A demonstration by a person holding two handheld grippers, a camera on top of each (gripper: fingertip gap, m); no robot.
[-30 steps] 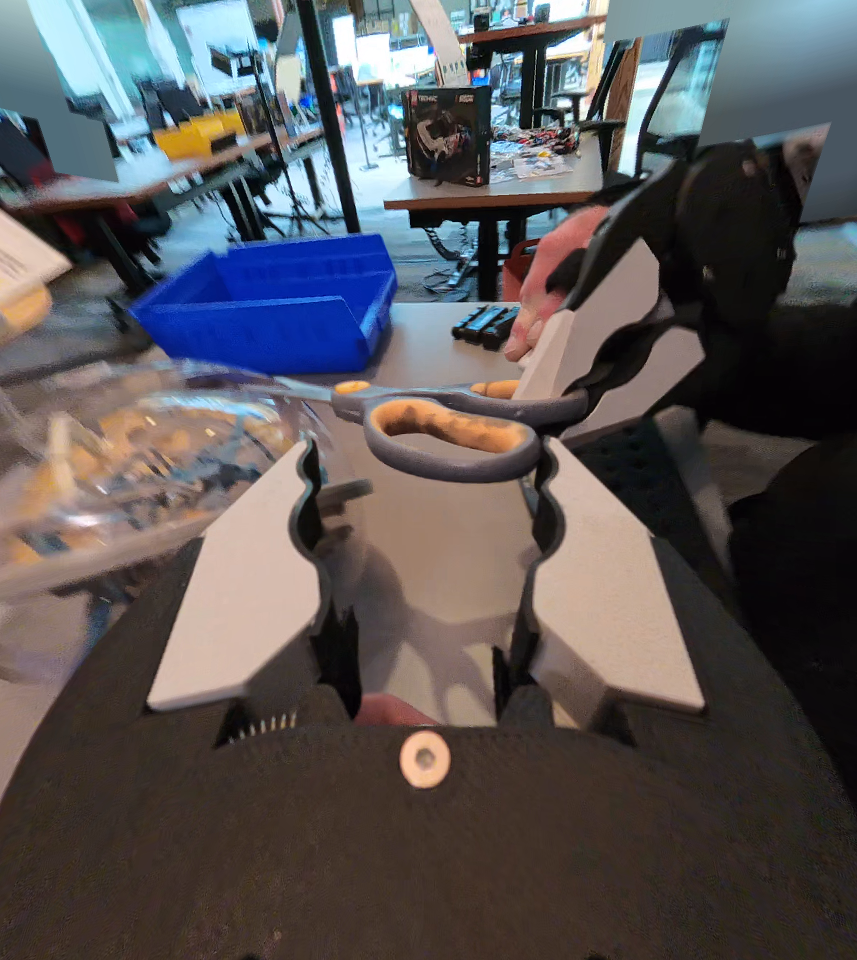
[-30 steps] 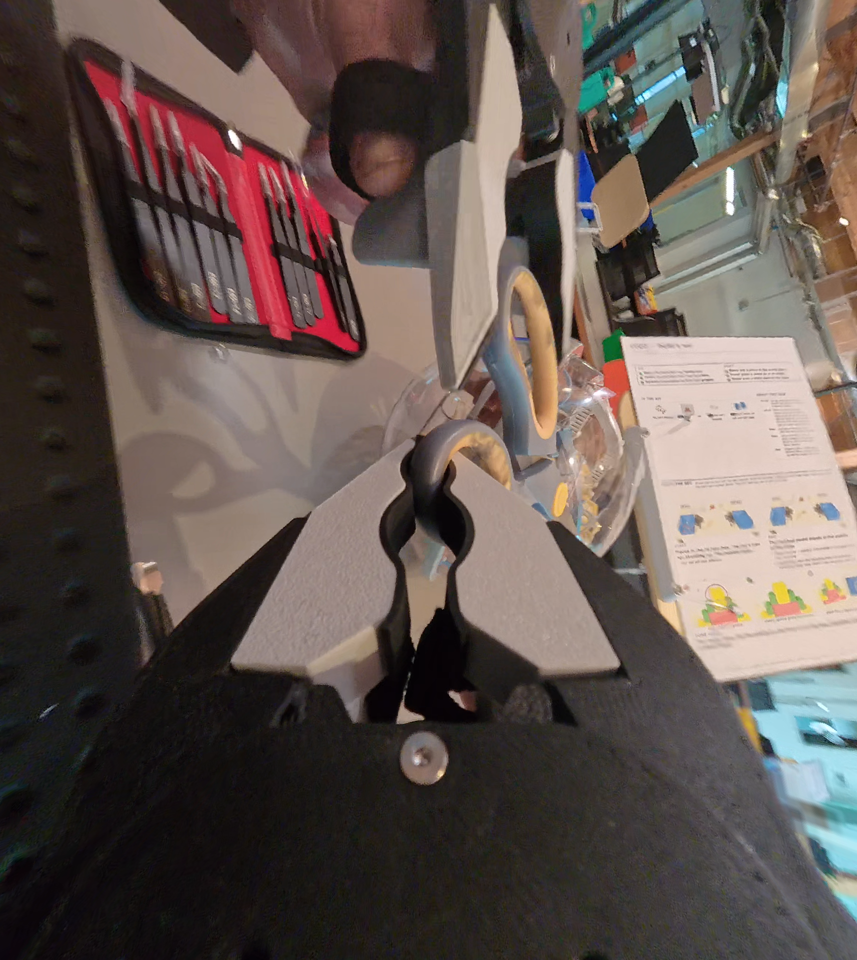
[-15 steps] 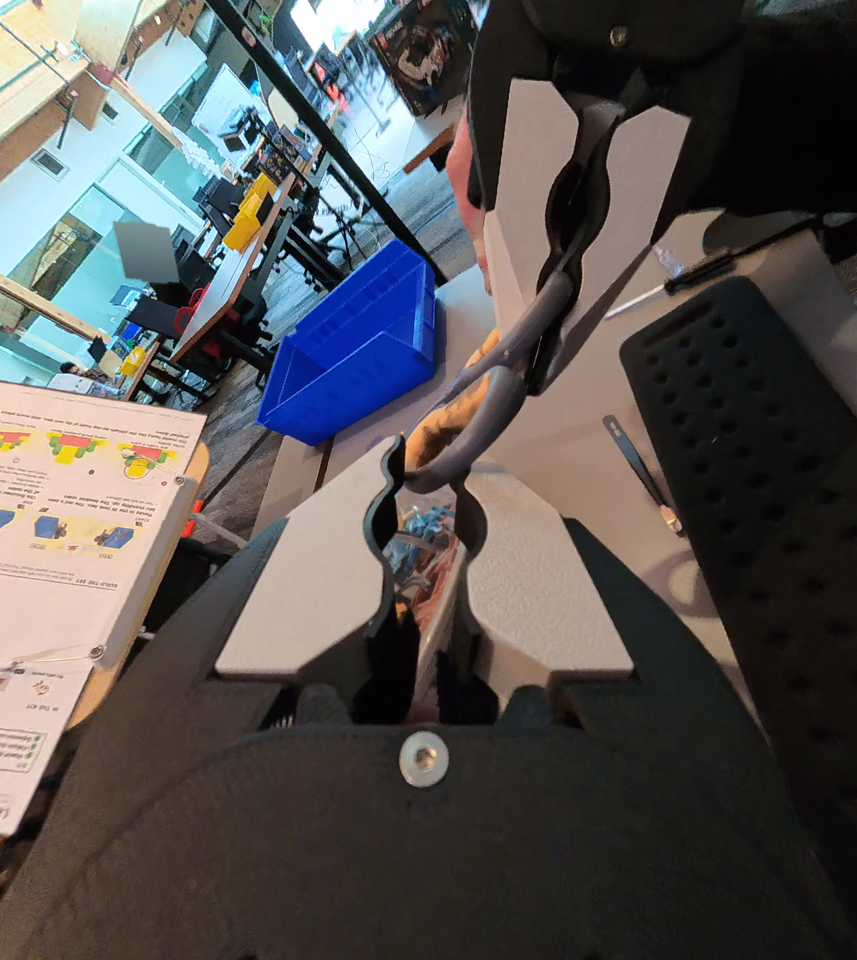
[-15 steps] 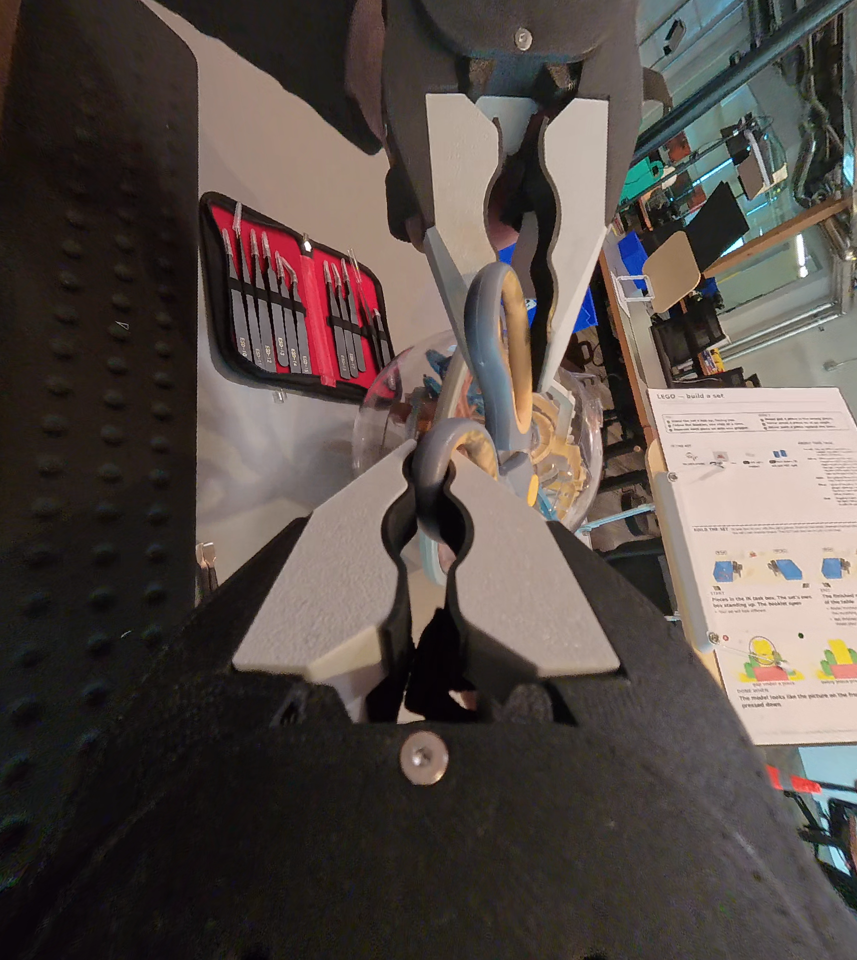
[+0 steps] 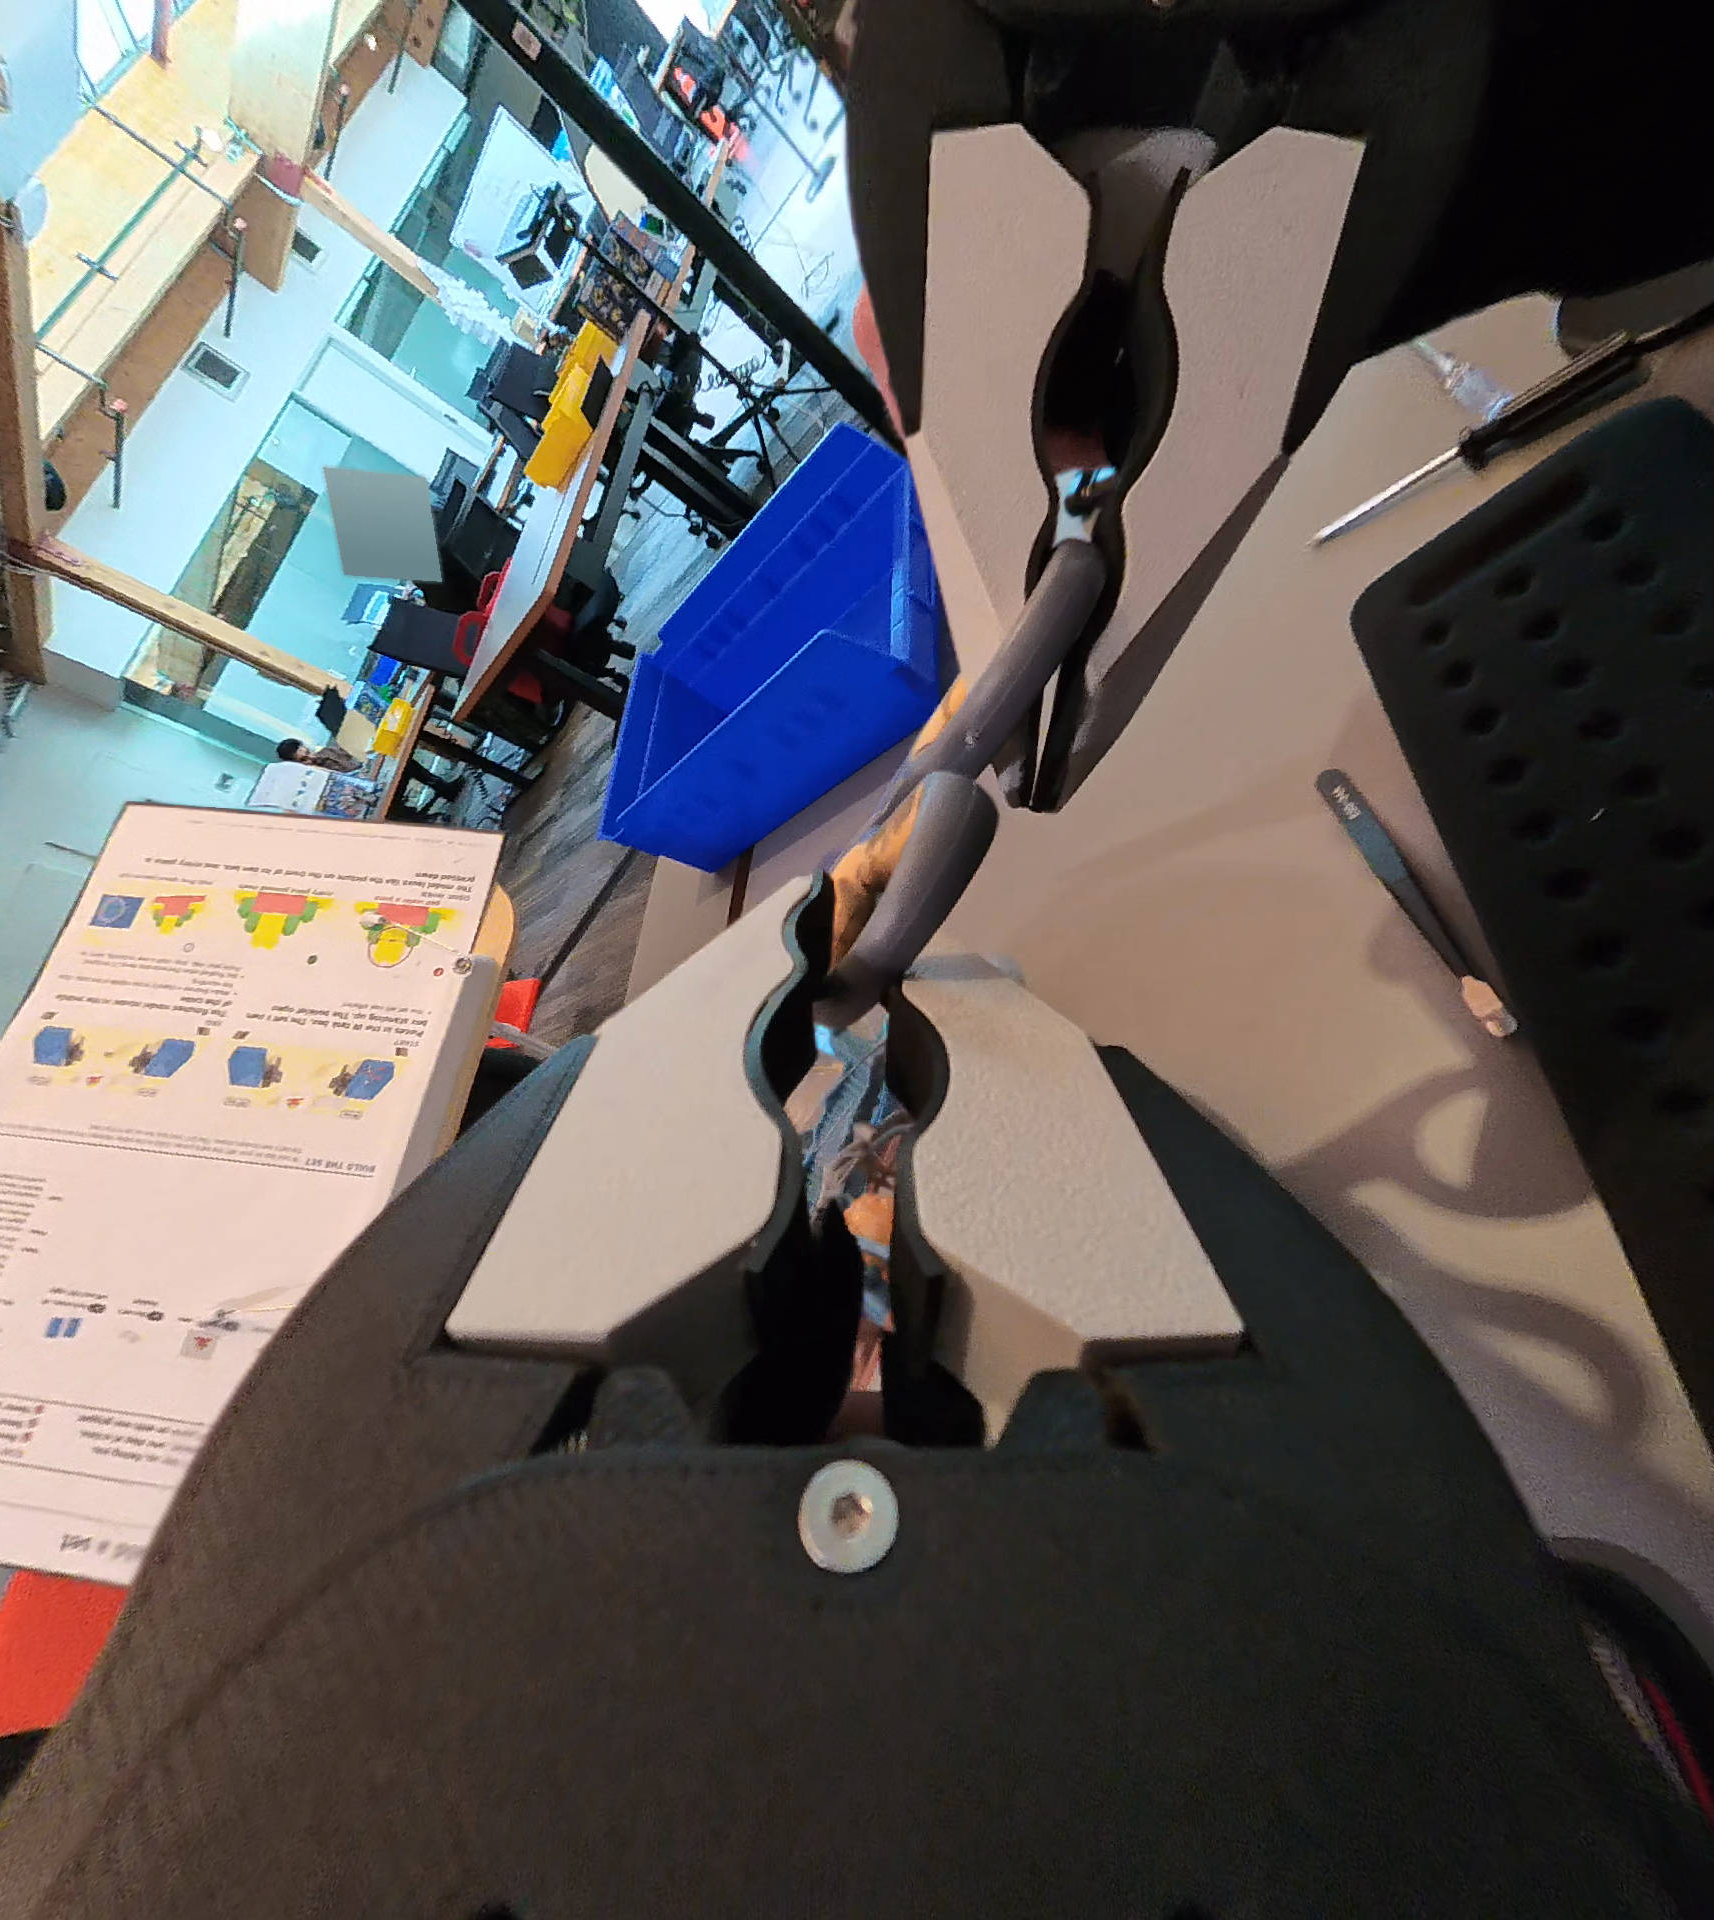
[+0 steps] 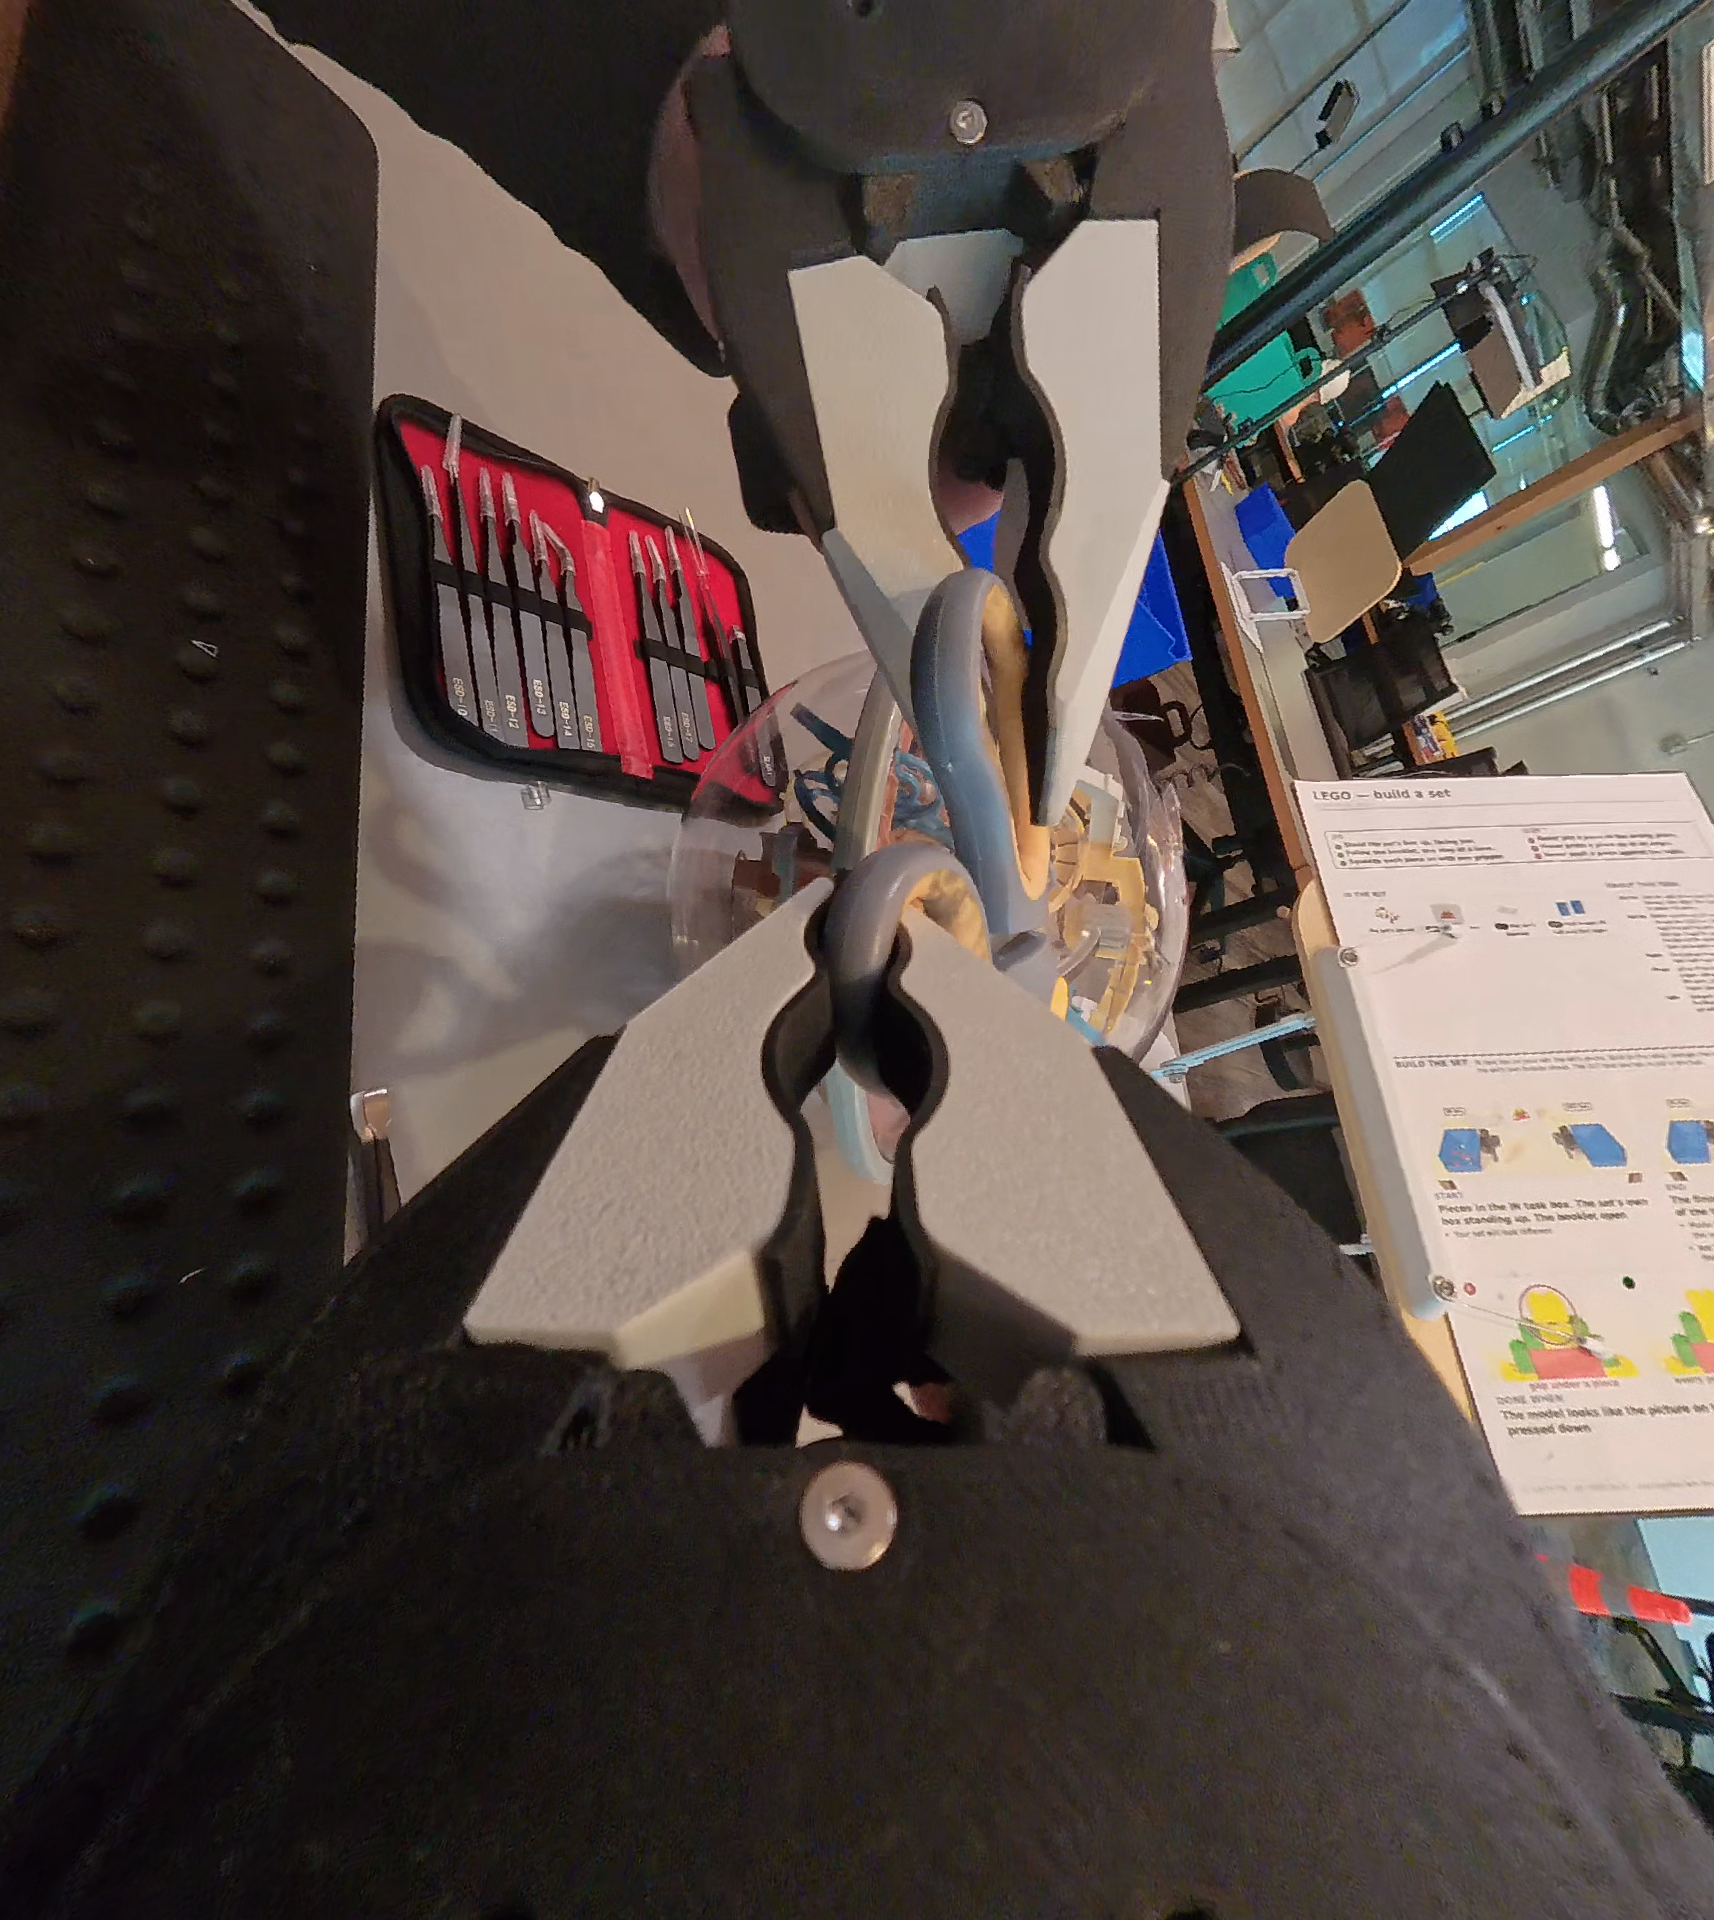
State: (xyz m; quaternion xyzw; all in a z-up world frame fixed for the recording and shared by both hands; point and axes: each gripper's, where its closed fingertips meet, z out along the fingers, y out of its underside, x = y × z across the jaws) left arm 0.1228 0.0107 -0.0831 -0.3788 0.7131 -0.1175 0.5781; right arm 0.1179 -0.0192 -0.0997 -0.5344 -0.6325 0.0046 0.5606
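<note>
A pair of scissors [image 5: 936, 862] with grey handles lined in tan hangs in the air between my two grippers, above the pale table [image 5: 1196, 883]. My left gripper [image 5: 853, 966] is shut on the larger handle loop. My right gripper [image 5: 1040, 790] comes in from the opposite side, at the top of the left wrist view. In the right wrist view my right gripper [image 6: 863, 925] is shut on the smaller grey loop of the scissors [image 6: 957, 748]. The left gripper [image 6: 988, 769] reaches down from the top onto the larger loop. The blades are hidden.
A clear plastic ball [image 6: 1123, 914] with a coloured maze inside sits under the scissors. A red and black tweezers case [image 6: 562, 623] lies open beyond it. A blue bin [image 5: 780, 675], a black perforated mat [image 5: 1611, 727], a loose tweezer [image 5: 1404, 894] and a printed instruction sheet [image 6: 1559, 1039] surround them. Left and right tips are no more than a few centimetres apart.
One second ago my left gripper was open behind the scissors. It has since rolled over and shut on the larger loop. The right gripper has kept its hold throughout.
</note>
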